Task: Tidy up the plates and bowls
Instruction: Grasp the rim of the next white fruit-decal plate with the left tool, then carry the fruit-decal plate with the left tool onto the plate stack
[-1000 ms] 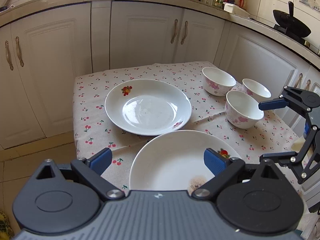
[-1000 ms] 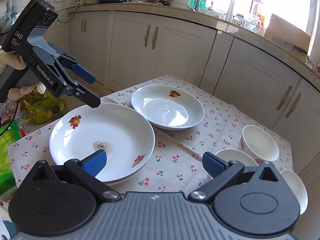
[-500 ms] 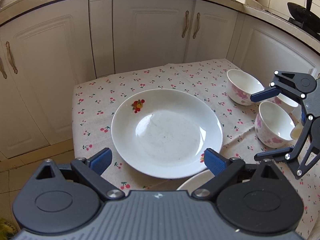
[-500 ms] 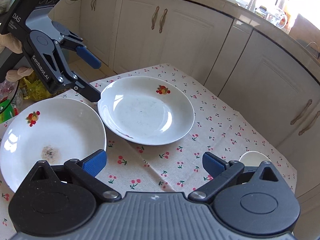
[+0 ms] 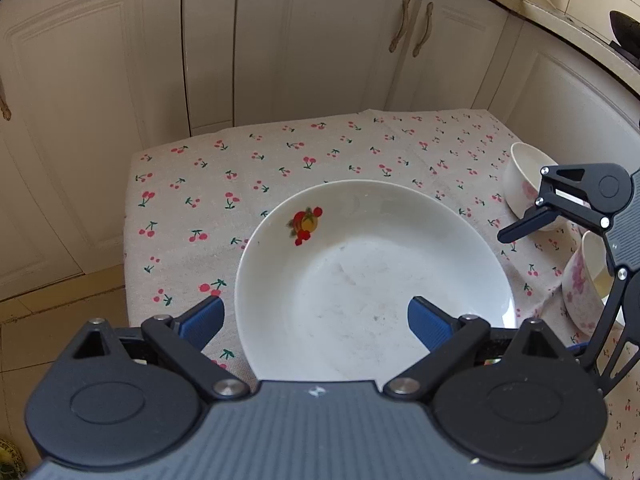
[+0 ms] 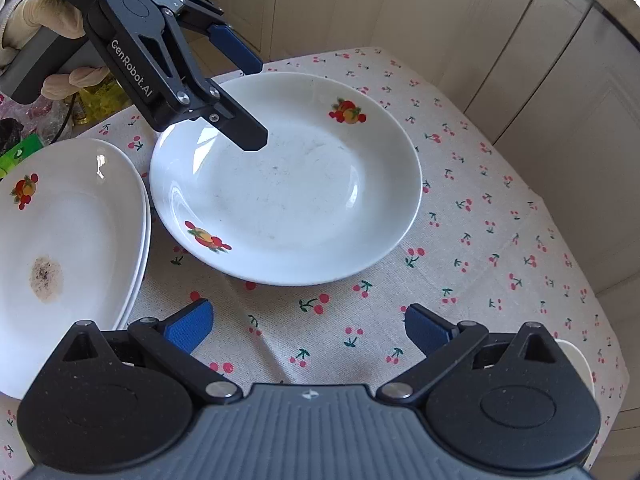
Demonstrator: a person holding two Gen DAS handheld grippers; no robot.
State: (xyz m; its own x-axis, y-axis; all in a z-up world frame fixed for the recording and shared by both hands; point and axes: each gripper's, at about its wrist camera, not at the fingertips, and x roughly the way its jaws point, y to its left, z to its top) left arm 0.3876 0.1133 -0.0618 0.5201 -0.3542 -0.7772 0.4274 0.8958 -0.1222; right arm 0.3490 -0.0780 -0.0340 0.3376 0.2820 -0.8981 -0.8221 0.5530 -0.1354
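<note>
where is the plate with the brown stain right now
In the right wrist view the stained plate lies at the table's left edge, topping a small stack, just left of the single fruit-print plate.

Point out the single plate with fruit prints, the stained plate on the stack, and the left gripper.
single plate [image 6: 288, 200], right wrist view, its shallow centre.
stained plate [image 6: 60, 240], right wrist view, its white centre.
left gripper [image 6: 250, 100], right wrist view, midway between its fingers.
</note>
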